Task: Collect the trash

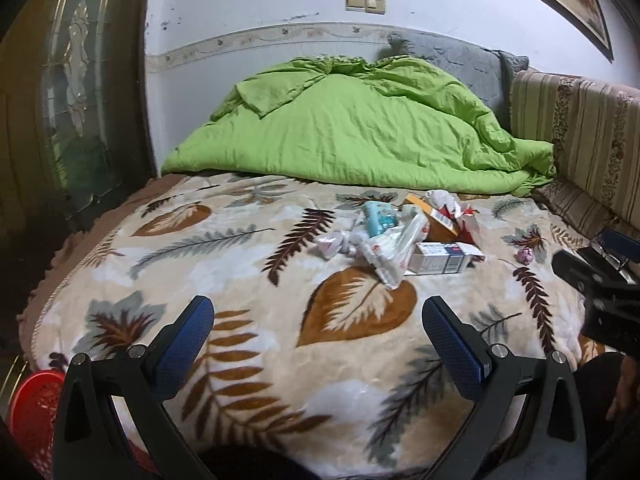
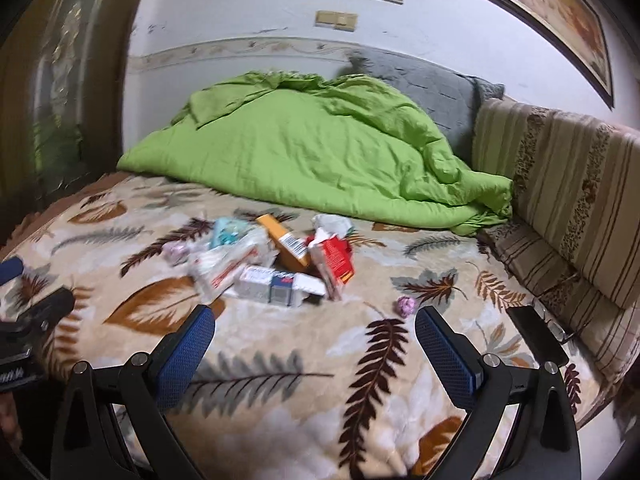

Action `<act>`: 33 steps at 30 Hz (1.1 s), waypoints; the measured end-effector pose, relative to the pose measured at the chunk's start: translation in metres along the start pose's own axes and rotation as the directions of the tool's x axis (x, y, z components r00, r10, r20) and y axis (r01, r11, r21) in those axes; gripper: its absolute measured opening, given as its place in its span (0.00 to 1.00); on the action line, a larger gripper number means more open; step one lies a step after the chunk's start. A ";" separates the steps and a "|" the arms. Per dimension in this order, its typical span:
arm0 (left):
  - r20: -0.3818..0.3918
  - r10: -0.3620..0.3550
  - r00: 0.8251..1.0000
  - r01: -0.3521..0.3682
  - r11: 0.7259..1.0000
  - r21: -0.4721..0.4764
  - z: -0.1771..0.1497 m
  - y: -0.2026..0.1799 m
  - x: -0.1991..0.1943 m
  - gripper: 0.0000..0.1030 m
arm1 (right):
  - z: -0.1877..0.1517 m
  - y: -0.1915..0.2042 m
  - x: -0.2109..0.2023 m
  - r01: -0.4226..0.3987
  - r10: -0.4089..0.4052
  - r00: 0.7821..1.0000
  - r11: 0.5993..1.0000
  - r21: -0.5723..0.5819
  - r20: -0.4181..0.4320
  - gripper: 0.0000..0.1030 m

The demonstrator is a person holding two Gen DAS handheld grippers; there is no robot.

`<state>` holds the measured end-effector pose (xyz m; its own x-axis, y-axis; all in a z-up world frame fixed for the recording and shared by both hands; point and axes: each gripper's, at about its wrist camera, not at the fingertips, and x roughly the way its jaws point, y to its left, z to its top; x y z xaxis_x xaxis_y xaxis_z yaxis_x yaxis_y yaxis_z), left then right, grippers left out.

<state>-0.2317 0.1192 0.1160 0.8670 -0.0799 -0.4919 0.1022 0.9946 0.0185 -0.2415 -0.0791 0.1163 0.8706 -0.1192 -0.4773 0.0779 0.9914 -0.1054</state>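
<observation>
Both grippers, left gripper (image 1: 318,322) and right gripper (image 2: 315,330), hang over the near half of the leaf-print blanket (image 1: 248,364) with jaws spread wide and nothing between them. The trash pile (image 1: 404,236) of cartons and wrappers lies mid-bed, short of the green duvet (image 1: 352,132) banked along the far edge. One small pink wrapper (image 2: 405,305) lies apart toward the right edge, bare blanket around it; a red basket (image 1: 34,408) sits off the near-left corner.

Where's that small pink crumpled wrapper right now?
The small pink crumpled wrapper lies alone on the leaf-patterned blanket, right of the trash pile, nearest the white and blue cardboard box, in the right wrist view.
</observation>
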 end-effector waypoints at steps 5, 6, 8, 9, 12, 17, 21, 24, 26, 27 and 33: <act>-0.012 0.031 0.999 -0.032 0.999 -0.028 -0.002 0.012 -0.006 1.00 | -0.002 0.003 -0.006 -0.009 0.009 1.000 1.000 0.006 -0.019 0.98; -0.020 0.032 0.999 -0.033 0.999 -0.031 -0.003 0.013 -0.005 1.00 | -0.002 0.003 -0.007 -0.003 0.003 1.000 1.000 0.003 -0.018 0.98; -0.038 0.027 0.999 -0.029 0.999 -0.039 -0.004 0.015 -0.004 1.00 | -0.001 0.004 -0.007 0.000 0.000 1.000 1.000 0.004 -0.023 0.98; -0.038 0.027 0.999 -0.029 0.999 -0.041 -0.005 0.017 -0.005 1.00 | 0.000 0.003 -0.008 -0.007 0.007 1.000 1.000 0.012 -0.031 0.98; -0.028 0.032 0.999 -0.033 0.999 -0.034 -0.004 0.016 -0.009 1.00 | 0.001 0.003 -0.011 -0.010 0.011 0.999 1.000 0.020 -0.038 0.98; -0.036 0.020 0.999 -0.021 0.999 -0.034 -0.003 0.016 -0.011 1.00 | 0.003 0.005 -0.016 -0.018 0.018 0.999 1.000 0.014 -0.045 0.98; -0.038 0.014 0.999 -0.015 0.999 -0.031 -0.002 0.014 -0.015 1.00 | 0.004 0.005 -0.019 -0.022 0.023 0.999 1.000 0.019 -0.046 0.98; -0.032 0.011 0.999 -0.013 0.999 -0.035 -0.002 0.012 -0.019 1.00 | 0.005 0.005 -0.025 -0.026 0.027 0.999 0.999 0.025 -0.046 0.98; -0.021 0.012 1.000 -0.013 0.999 -0.031 -0.002 0.010 -0.024 1.00 | 0.006 0.005 -0.026 -0.025 0.026 0.999 0.999 0.026 -0.044 0.98; -0.017 0.011 1.000 -0.012 0.999 -0.030 -0.001 0.010 -0.026 1.00 | 0.007 0.006 -0.028 -0.026 0.027 0.999 0.999 0.024 -0.041 0.98; 0.006 0.009 1.000 -0.009 0.999 -0.031 0.000 0.010 -0.039 1.00 | 0.010 0.009 -0.042 -0.028 0.028 0.999 0.999 0.016 -0.023 0.98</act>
<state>-0.2641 0.1326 0.1353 0.8706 -0.0716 -0.4867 0.0798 0.9968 -0.0040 -0.2723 -0.0643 0.1437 0.8610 -0.0926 -0.5001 0.0613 0.9950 -0.0786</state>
